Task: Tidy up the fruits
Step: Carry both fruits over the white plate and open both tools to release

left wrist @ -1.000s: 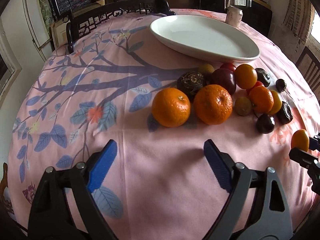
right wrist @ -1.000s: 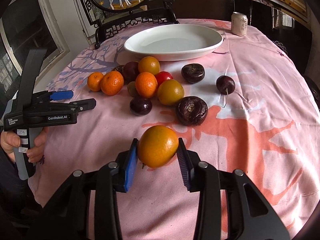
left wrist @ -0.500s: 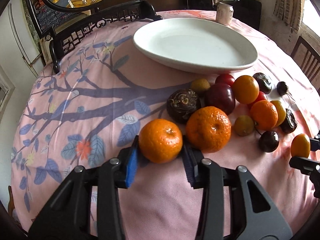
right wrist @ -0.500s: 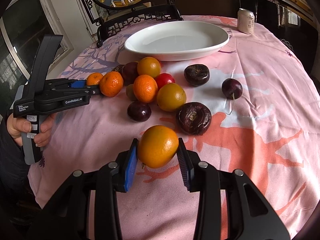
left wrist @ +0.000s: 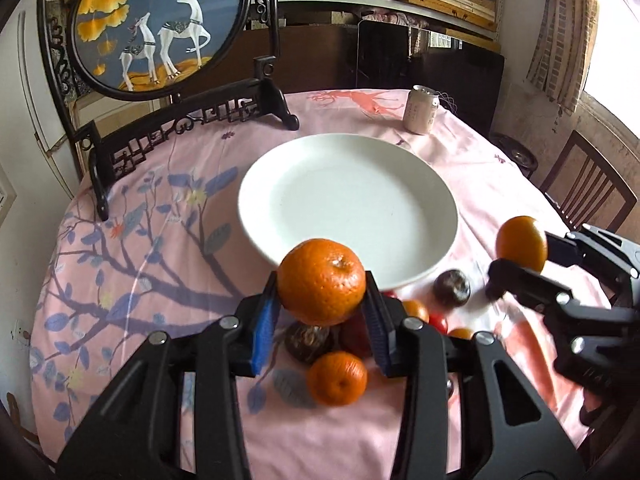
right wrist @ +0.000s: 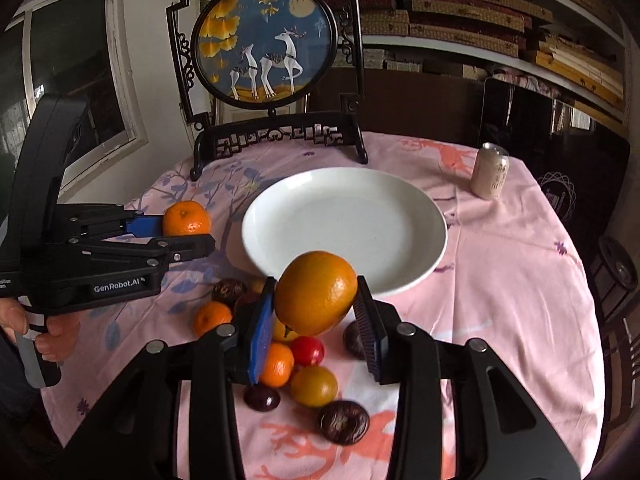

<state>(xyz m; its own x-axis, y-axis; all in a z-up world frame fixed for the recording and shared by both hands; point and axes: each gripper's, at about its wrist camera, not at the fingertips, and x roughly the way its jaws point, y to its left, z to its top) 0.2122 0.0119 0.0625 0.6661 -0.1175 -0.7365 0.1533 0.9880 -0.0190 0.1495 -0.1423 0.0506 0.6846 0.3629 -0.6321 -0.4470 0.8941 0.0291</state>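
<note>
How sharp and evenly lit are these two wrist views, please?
Left wrist view: held orange crisp, right gripper and table fruit motion-blurred, window glare upper right. Right wrist view: mostly sharp, soft daylight, plate bright; fisheye bending both.

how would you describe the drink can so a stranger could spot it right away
Start at the big white plate on the pink tablecloth. Look past its far right rim: the pale drink can stands upright, alone. It is the only metal cylinder; everything else is round fruit.

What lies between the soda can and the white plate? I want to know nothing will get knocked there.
Only bare pink tablecloth separates the soda can from the white plate; the right wrist view shows it best.
</note>
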